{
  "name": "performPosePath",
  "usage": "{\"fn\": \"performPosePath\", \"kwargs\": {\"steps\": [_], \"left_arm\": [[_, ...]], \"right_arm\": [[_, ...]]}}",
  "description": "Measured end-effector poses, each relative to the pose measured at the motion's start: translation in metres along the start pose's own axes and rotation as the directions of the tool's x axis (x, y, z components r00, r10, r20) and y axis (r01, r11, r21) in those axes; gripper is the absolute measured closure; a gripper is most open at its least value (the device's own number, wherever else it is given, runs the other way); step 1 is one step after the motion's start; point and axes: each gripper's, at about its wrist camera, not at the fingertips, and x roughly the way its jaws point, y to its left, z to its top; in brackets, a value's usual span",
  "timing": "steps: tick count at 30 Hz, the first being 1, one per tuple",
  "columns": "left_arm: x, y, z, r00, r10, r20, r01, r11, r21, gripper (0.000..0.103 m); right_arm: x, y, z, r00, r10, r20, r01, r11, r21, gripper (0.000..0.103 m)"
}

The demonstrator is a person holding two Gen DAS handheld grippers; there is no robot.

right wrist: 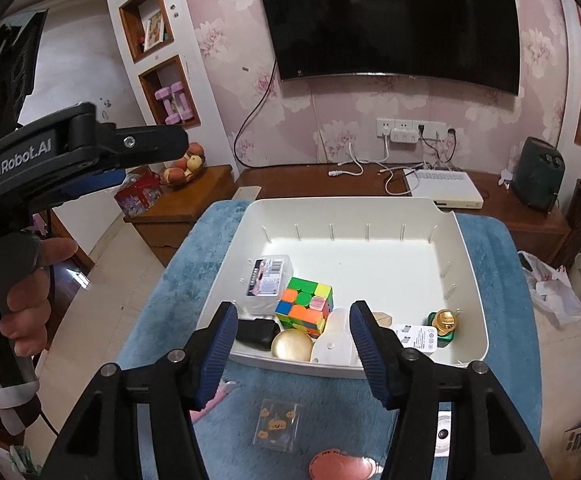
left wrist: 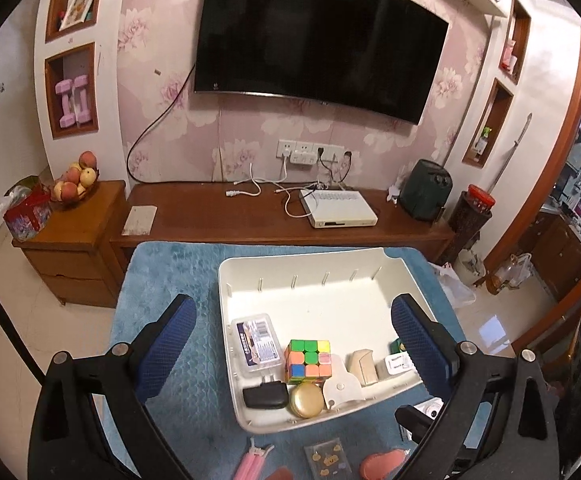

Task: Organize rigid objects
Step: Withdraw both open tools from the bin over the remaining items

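Currently, the left gripper (left wrist: 290,344) is held above the near end of the white bin (left wrist: 354,256) with its jaws spread wide and nothing between the pads. The right gripper (right wrist: 293,334) is likewise positioned over the bin's near wall, jaws parted and empty.

The bin is placed on a blue mat (right wrist: 186,264). Along its near side are grouped a clear plastic case (right wrist: 268,280), a colour cube (right wrist: 304,304), a black adapter (right wrist: 256,334), a gold round tin (right wrist: 292,344), a white flat piece (right wrist: 332,346), and a green bottle with a gold cap (right wrist: 444,324).

Outside the bin, on the mat, are seen a clear sticker packet (right wrist: 276,424), a pink oval item (right wrist: 340,466) and pink sticks (left wrist: 254,462).

A hand (right wrist: 30,300) is seen gripping the left gripper's handle.
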Motion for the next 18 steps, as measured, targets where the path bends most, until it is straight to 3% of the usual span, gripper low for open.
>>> {"fn": "performPosePath", "kwargs": {"steps": [9, 18], "left_arm": [[-0.045, 0.012, -0.025, 1.0, 0.017, 0.026, -0.017, 1.0, -0.011, 0.005], [-0.071, 0.034, -0.067, 0.998, 0.066, -0.014, -0.067, 0.995, -0.073, 0.005]], "right_arm": [[-0.029, 0.027, -0.02, 0.999, 0.002, 0.038, 0.0, 0.999, -0.04, 0.035], [-0.05, 0.065, -0.058, 0.999, -0.004, 0.04, 0.009, 0.993, -0.115, 0.029]]}}
